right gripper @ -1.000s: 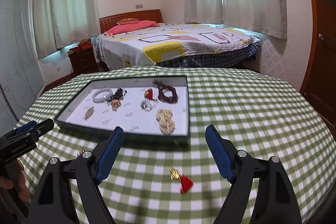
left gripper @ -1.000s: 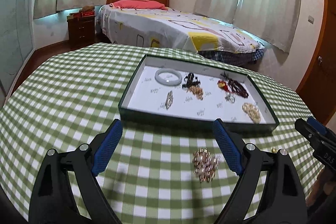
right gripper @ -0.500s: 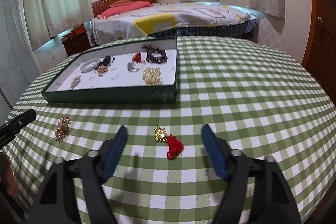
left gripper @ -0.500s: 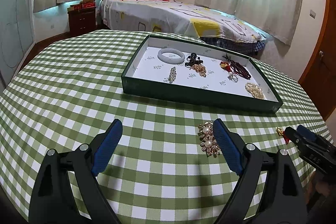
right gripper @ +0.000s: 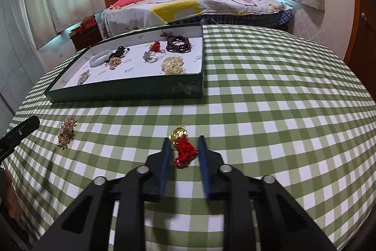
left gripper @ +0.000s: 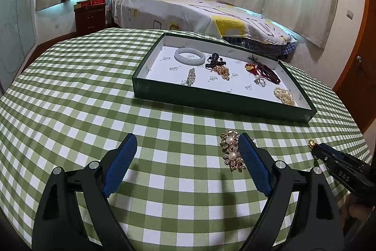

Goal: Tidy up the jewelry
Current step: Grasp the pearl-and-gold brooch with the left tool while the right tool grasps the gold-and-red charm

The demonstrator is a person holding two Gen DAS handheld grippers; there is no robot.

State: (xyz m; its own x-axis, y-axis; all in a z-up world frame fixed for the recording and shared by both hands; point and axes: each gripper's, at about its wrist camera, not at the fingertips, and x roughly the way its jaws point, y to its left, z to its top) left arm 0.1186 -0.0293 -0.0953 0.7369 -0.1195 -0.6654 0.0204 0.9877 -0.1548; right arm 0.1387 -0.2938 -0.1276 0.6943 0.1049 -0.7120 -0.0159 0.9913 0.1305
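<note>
table [left gripper: 70,91], green check cloth | on it: tray [left gripper: 211,102], brooch [left gripper: 231,152], red-tasselled charm [right gripper: 183,147]

The left gripper [left gripper: 186,148] hangs low over the table with its jaws spread wide, blue pads [left gripper: 121,164] angled outward toward 11 and 1 o'clock. The right gripper [right gripper: 183,149] sits low too, jaws drawn in to a narrow gap but not closed, its blue pads [right gripper: 164,162] nearly parallel and pointing toward 12 o'clock. From the left wrist view, the right gripper's tip reaches in from 4 o'clock.
</note>
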